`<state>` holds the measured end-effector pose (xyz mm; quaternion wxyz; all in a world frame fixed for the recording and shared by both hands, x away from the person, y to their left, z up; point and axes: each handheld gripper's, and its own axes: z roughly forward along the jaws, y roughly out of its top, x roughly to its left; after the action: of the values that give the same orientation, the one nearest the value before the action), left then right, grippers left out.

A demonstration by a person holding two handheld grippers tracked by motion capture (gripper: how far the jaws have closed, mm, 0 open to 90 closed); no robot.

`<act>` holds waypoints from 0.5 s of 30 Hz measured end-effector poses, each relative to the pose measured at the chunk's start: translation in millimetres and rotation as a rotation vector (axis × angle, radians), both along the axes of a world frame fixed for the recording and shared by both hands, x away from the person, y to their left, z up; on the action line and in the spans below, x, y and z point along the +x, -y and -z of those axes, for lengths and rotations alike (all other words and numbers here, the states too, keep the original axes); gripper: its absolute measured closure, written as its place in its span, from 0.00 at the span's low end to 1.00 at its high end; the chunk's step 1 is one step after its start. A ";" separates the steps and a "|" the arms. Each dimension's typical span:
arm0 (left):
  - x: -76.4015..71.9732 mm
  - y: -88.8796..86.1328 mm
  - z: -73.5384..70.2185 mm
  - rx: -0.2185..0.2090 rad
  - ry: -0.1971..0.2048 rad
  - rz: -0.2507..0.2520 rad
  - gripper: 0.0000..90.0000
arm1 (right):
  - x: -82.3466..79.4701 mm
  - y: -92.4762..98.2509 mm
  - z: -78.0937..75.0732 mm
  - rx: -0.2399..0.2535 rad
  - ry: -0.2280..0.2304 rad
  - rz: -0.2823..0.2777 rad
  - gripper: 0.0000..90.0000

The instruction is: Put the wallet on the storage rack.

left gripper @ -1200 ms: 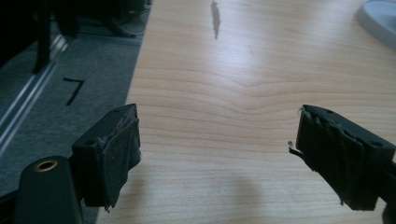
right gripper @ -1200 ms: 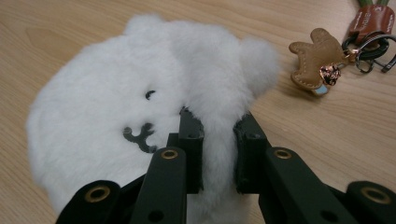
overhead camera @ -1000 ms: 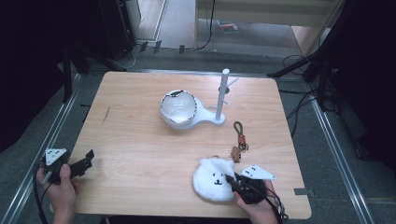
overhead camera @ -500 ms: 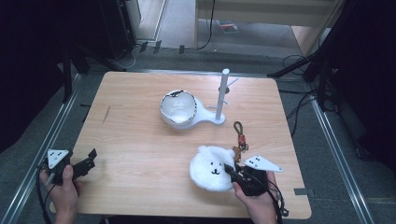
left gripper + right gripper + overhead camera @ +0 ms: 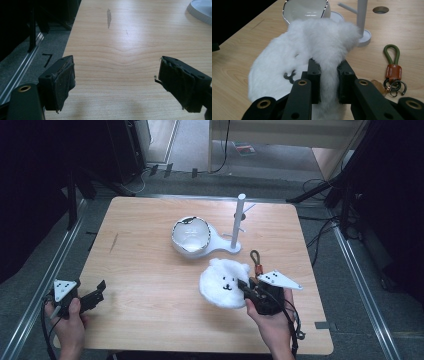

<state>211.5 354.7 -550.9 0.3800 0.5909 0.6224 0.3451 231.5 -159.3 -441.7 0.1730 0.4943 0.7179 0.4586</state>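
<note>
Right gripper [image 5: 329,82] has its jaws pinched tight on a fold of the fluffy white bear-face plush [image 5: 307,57], held near the table's right front; keep that bite firm. Lift clear of the green-looped leather keychain [image 5: 392,68] beside it; steer away from the white peg stand [image 5: 362,22] beyond.

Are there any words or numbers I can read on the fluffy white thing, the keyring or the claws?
None can be read.
Fluffy white pouch: a stitched face, no letters.
Keyring: its brown leather tab shows no legible print.
Right claw's grey plate: black dots, no words.
</note>
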 end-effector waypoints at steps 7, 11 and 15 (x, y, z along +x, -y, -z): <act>0.5 1.1 0.1 0.007 -0.003 0.015 0.16 | 13.4 -14.0 -10.6 -0.019 0.005 0.004 0.85; 0.3 0.7 0.1 0.003 -0.001 0.018 0.16 | 23.0 -21.8 -15.8 -0.015 0.006 0.016 0.85; 0.5 0.9 0.2 0.006 -0.002 0.021 0.16 | 34.0 -32.1 -20.2 -0.013 0.005 0.016 0.85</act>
<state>212.0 353.9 -551.1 0.3812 0.5988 0.6155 0.3424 265.5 -127.2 -421.5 0.1817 0.4976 0.7166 0.4538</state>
